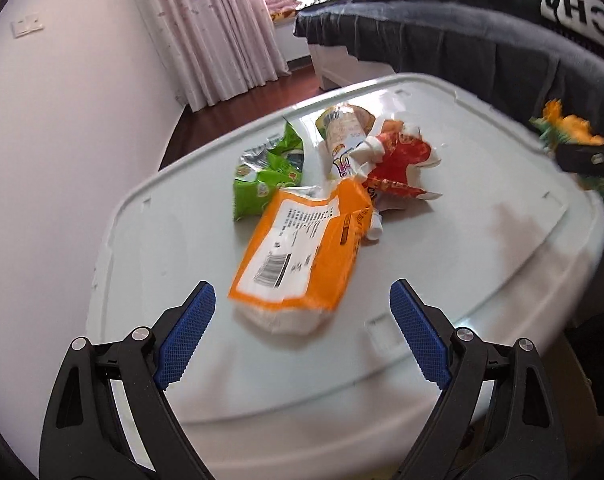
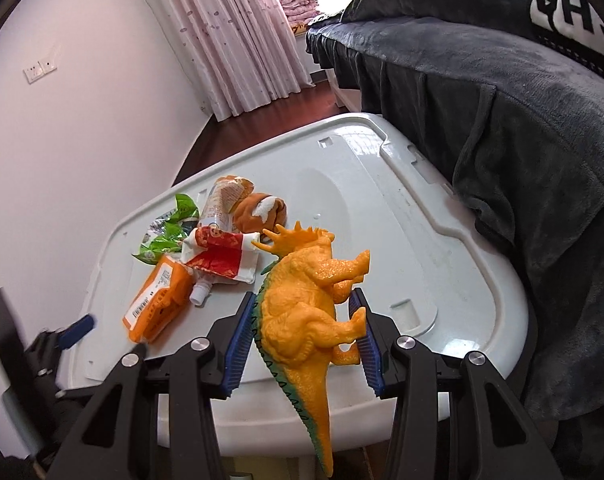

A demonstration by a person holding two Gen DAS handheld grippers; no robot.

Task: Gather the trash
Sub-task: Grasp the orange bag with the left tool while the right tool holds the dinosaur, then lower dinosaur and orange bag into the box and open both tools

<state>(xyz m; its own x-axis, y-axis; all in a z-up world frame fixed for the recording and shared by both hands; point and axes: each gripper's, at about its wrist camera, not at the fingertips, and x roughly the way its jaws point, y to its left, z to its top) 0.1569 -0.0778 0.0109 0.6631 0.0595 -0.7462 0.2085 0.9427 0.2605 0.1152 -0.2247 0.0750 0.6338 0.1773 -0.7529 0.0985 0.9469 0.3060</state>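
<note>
A pile of trash lies on a white plastic lid (image 1: 482,248): an orange packet (image 1: 302,256), a green wrapper (image 1: 262,172), a red and white wrapper (image 1: 402,156) and a spouted pouch (image 1: 342,132). My left gripper (image 1: 302,308) is open, its blue pads either side of the orange packet's near end, just in front of it. My right gripper (image 2: 306,320) is shut on an orange toy dinosaur (image 2: 306,304), held above the lid (image 2: 402,240) to the right of the trash. The orange packet (image 2: 158,300), red wrapper (image 2: 222,256) and green wrapper (image 2: 170,232) show in the right wrist view.
A brown rolled item (image 2: 262,210) lies behind the pile. A bed with a dark grey blanket (image 2: 522,120) stands close on the right. A white wall (image 1: 62,140) is on the left, pink curtains (image 1: 214,28) and dark wood floor behind.
</note>
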